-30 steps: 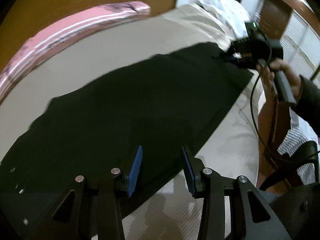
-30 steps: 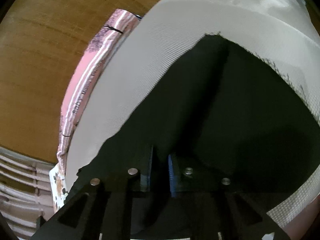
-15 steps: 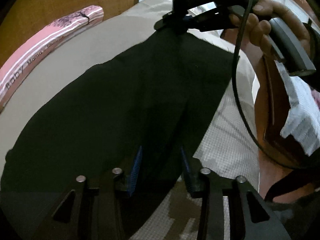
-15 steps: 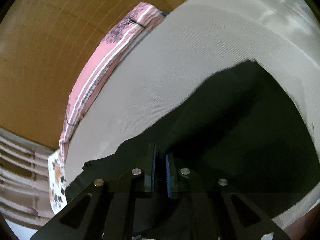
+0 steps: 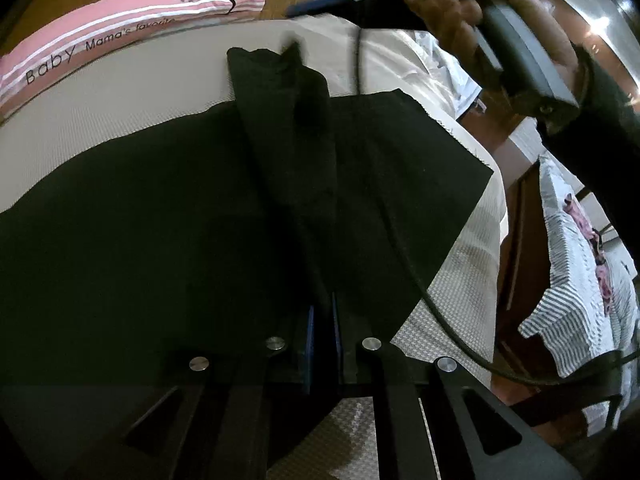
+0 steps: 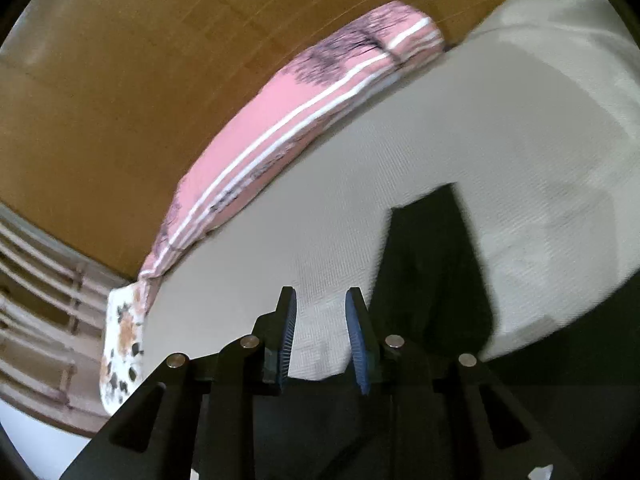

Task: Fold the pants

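Observation:
The black pants (image 5: 160, 220) lie spread on a beige bed sheet (image 5: 120, 100). One end is folded over into a raised strip (image 5: 288, 120) along the middle. My left gripper (image 5: 322, 340) is shut on the near edge of the pants. My right gripper (image 6: 320, 332) is open and empty above the sheet, just left of the black fabric (image 6: 432, 272). In the left wrist view, the hand (image 5: 448, 0) on the right gripper's handle (image 5: 520, 52) is at the top right.
A pink striped pillow (image 5: 120, 28) lies along the bed's far edge against a wooden headboard (image 6: 120, 80). A black cable (image 5: 400, 240) hangs across the pants. A striped cloth (image 5: 576, 300) and dark wooden furniture are to the right of the bed.
My right gripper has opened and let go of the pants end, leaving it folded over. My left gripper has shut on the near edge of the pants.

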Demonstrator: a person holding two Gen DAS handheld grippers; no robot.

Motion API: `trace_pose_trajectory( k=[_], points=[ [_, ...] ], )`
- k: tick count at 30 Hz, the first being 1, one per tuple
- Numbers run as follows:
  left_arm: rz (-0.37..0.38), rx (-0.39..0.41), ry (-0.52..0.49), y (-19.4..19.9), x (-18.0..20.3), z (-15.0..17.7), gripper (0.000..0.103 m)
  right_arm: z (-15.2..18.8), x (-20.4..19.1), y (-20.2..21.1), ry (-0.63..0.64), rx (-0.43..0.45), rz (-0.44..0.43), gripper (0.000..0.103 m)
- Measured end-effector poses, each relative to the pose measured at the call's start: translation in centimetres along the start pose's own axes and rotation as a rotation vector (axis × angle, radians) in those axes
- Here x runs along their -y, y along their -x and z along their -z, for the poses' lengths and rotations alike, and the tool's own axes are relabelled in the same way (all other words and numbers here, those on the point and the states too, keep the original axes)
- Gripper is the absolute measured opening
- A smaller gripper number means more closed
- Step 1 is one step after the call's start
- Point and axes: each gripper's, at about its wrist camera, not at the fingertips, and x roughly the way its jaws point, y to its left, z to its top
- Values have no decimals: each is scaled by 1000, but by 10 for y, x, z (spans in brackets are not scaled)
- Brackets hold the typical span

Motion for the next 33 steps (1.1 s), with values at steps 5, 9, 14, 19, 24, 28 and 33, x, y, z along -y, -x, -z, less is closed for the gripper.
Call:
trace_pose_trajectory(
  k=[5,9,14,19,24,28,33],
  points=[
    [23,7,7,0,-4,0,8,1,52,14,-103,6,87,25],
    [34,10,16,-1,-8,0,8,-5,77,7,-165,-22,85,25],
    [36,10,20,-1,-10,0,8,-12,83,-15,-170,-36,113,25],
    [46,8,29,-2,-13,-1,9,-23,90,-33,-197,-42,125,25],
    [45,6,30,-3,-15,-1,9,-28,83,-30,-177,-22,112,5],
    [39,-5,45,-2,-17,-3,9,-28,63,0,-102,53,131,4],
    [-65,-22,-17,-1,-2,-6,9,-19,59,78,-80,170,183,4]
  ],
)
